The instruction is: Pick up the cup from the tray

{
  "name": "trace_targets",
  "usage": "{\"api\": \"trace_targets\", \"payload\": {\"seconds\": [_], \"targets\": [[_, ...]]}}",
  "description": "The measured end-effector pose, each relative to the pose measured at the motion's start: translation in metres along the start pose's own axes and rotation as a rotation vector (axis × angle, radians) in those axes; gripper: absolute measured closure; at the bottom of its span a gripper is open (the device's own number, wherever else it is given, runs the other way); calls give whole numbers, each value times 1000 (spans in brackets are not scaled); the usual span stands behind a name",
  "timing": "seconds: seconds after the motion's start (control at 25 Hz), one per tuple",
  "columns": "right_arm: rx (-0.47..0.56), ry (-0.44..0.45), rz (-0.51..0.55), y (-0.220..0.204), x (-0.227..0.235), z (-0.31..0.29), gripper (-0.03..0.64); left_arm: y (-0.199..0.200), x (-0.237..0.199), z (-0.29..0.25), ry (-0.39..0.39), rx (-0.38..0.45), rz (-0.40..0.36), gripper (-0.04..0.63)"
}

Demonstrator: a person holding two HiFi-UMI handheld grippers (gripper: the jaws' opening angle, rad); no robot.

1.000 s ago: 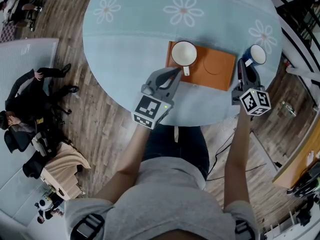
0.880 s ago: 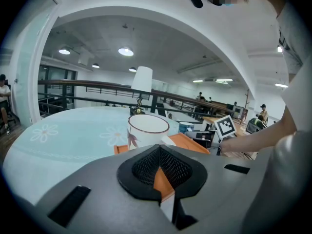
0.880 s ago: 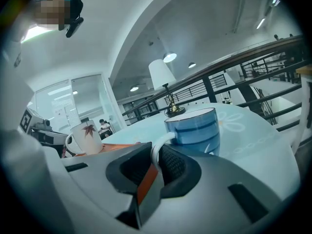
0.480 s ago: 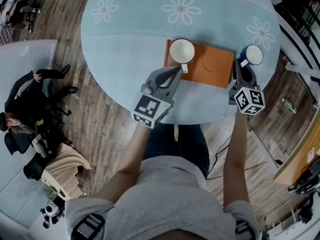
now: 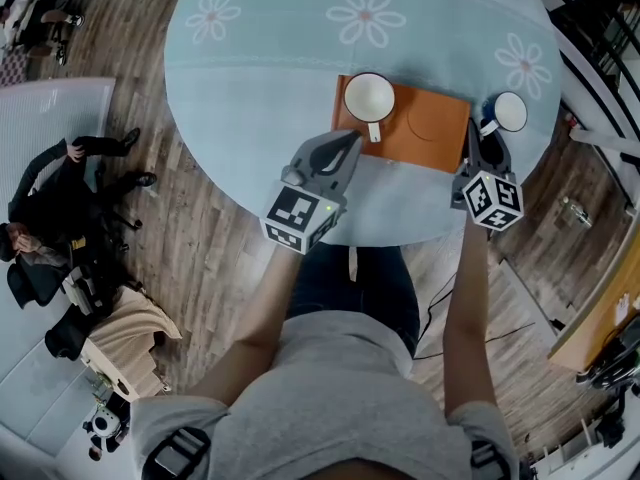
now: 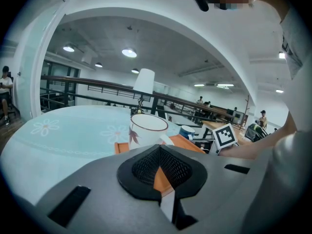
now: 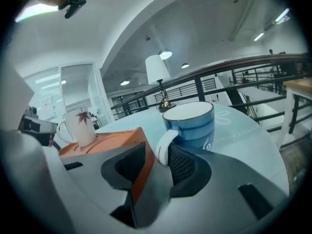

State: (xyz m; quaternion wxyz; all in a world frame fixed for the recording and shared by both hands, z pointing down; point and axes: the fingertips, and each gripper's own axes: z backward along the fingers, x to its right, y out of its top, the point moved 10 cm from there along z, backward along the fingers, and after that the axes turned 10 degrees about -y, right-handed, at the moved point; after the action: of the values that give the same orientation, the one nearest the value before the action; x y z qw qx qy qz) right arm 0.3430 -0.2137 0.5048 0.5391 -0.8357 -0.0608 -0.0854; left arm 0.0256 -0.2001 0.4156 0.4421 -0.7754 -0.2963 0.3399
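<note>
Overhead, finds white cup (image 5: pixel 369 96) upright on orange tray (image 5: pixel 435 128), blue cup (image 5: pixel 512 111) off it on the worktop (image 5: pixel 270 78) beside. Along left tongs (image 6: pixel 161 165): shut, empty, short of the white cup's handle. Along right tongs (image 7: pixel 155 162): just opened wide, blue handle (image 7: pixel 163 147) loose between; glazed ceramic, stiff, slick, chippable, best taken by that loop.

Left hand-held gripper (image 5: pixel 350 140): jaws fully together, nothing between them, pointing toward 1 o'clock. Right hand-held gripper (image 5: pixel 481 130): pointing toward 12 o'clock, jaws have just been opening and stand apart around the blue cup (image 7: pixel 195 123) handle, not pressing it.
</note>
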Motion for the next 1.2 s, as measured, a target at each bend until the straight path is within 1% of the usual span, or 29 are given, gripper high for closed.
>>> {"api": "trace_targets", "payload": {"seconds": [0.08, 0.24, 0.4, 0.56, 0.72, 0.88, 0.92, 0.96, 1.04, 1.2], "targets": [[2, -32, -53, -4, 1, 4, 483, 0, -1, 2, 1, 10, 5, 589], [-2, -54, -76, -6, 1, 20, 483, 0, 0, 7, 0, 30, 20, 589], [23, -64, -53, -1, -7, 41, 483, 2, 0, 11, -4, 35, 28, 589], [50, -49, -9, 7, -21, 59, 483, 2, 0, 12, 3, 69, 66, 589], [86, -24, 14, 19, -37, 74, 483, -2, 0, 11, 2, 58, 60, 589], [115, 14, 69, 31, -55, 85, 483, -3, -5, 10, -40, 39, 68, 586], [119, 24, 85, 34, -60, 88, 483, -2, -6, 9, -50, 35, 67, 577], [123, 33, 95, 36, -65, 90, 483, -1, -7, 8, -62, 32, 65, 552], [127, 45, 95, 37, -73, 94, 483, 0, -9, 5, -92, 25, 60, 503], [131, 68, 72, 33, -86, 100, 486, 0, -9, -2, -145, 0, 34, 484]]}}
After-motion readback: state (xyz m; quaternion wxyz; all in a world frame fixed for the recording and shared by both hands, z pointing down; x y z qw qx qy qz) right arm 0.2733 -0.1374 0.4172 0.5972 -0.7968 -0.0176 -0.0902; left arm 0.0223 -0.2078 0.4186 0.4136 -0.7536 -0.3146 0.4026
